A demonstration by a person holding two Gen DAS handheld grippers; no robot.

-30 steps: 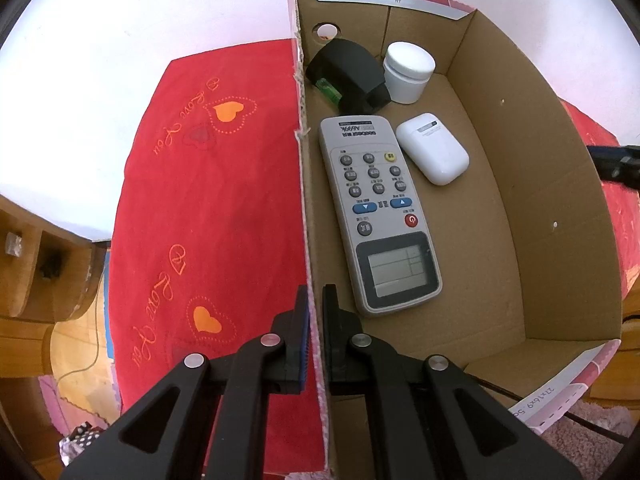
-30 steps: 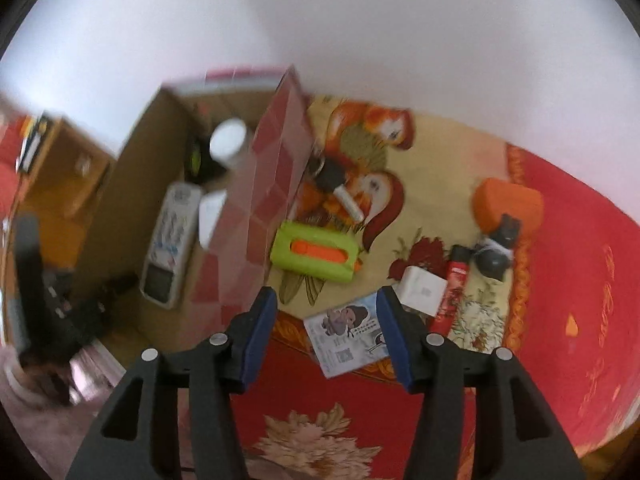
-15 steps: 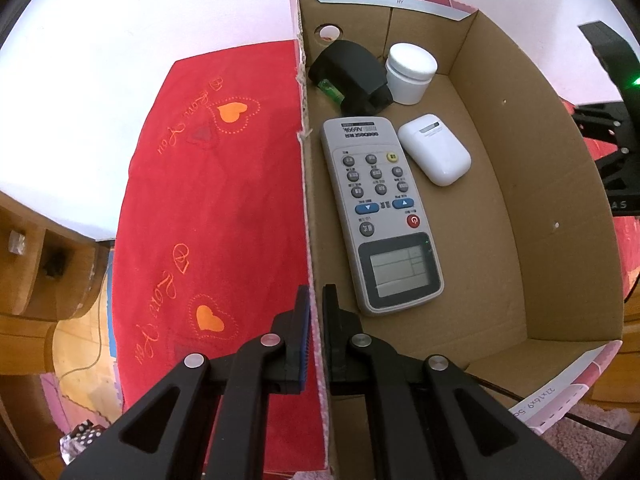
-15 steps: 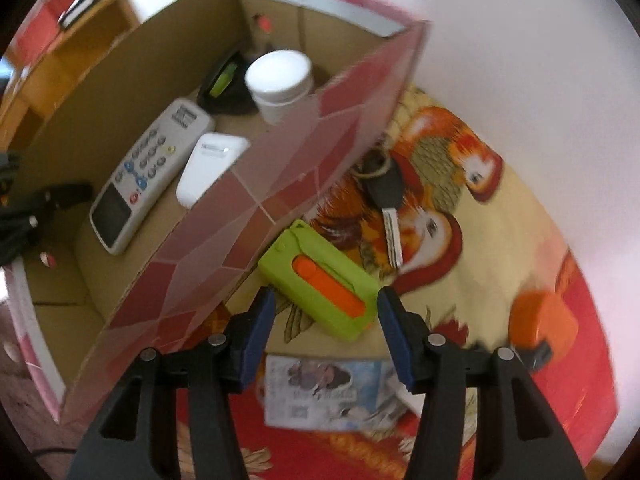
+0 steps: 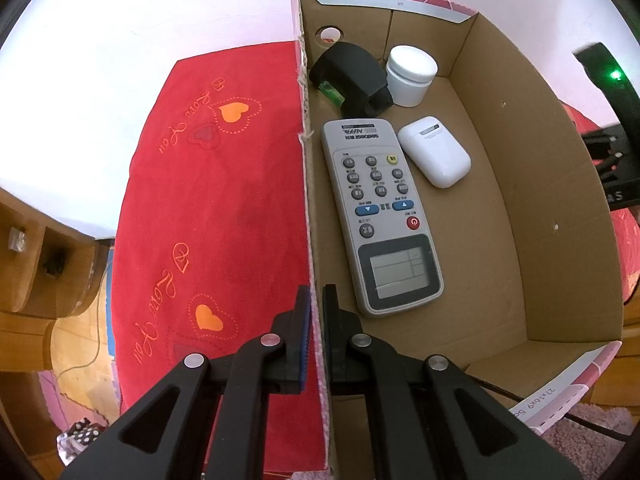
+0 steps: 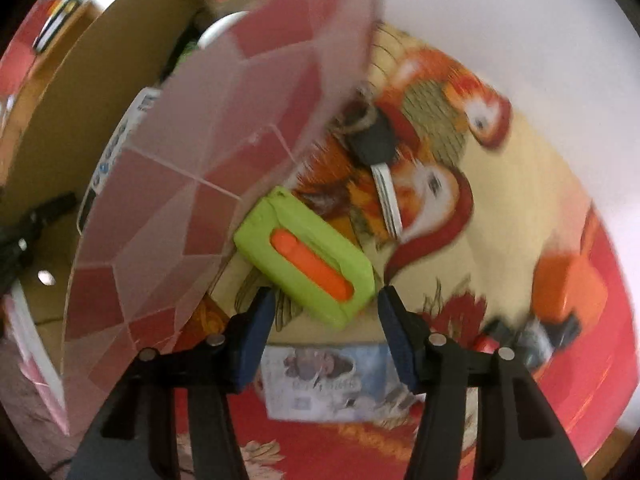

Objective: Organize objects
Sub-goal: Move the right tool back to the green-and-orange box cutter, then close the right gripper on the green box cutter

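Left wrist view: the left gripper (image 5: 315, 300) is clamping the near end of the cardboard box (image 5: 520, 184) side wall, one pad on each face of the wall. Inside the box, nearest first, a grey remote control (image 5: 380, 216) is lying flat with its display toward the gripper, a white earbud case (image 5: 435, 151) is lying just beside its far end, and a black object with a green insert (image 5: 352, 80) and a white lidded jar (image 5: 410, 70) are sitting against the far wall. Outside the clamped wall, a red cloth with heart embroidery (image 5: 216, 208) is covering the surface.

Right wrist view, blurred: the right gripper (image 6: 326, 304) is hanging with its jaws standing apart and nothing pressed between the pads; the near end of a lime-green utility knife with an orange slider (image 6: 304, 266) is lying in the gap, clear of both. A printed card (image 6: 328, 380) is lying below the fingers. The knife is resting on a rooster-patterned cloth (image 6: 440, 152), just beside the box's pink outer wall. Farther out, a black-headed key (image 6: 378, 152) is lying on the cloth, and an orange object (image 6: 568, 284) is sitting well to the right
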